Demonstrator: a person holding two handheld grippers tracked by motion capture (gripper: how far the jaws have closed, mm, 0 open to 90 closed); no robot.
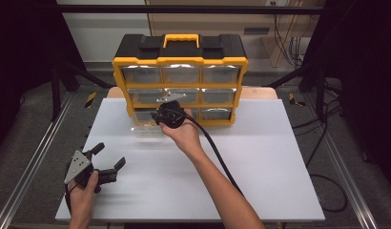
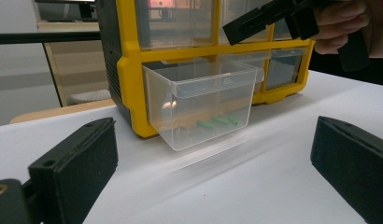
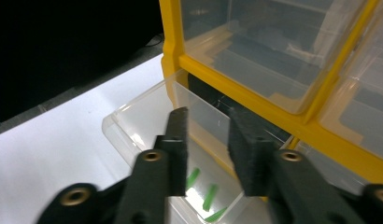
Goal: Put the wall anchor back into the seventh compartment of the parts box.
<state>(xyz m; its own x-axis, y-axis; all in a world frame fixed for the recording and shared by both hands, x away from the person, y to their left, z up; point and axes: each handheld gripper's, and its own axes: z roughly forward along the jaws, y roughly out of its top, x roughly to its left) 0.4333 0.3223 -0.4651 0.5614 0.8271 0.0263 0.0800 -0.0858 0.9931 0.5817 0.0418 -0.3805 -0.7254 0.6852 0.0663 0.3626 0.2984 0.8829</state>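
- Nearest the person, at the front left of the white table, the left gripper rests in the left hand, its jaws spread wide with nothing between them; in the left gripper view both black pads sit far apart at the frame's edges.
- Farther in, near the middle of the table, the right hand reaches forward with the right gripper, a black cable trailing back from it along the forearm.
- Just ahead of that hand, a clear plastic drawer is pulled partway out of the bottom-left slot of the cabinet, its front hanging over the table.
- On the drawer's floor lie a few small green pieces; what they are is too small to tell.
- From the right gripper view, the right gripper hangs over the open drawer with its jaws only narrowly parted; the drawer's back wall seems to run through the gap, though contact is not clear.
- Behind all this, the yellow-and-black plastic drawer cabinet stands at the far edge of the table, with three rows of clear drawers and a yellow carry handle on top.
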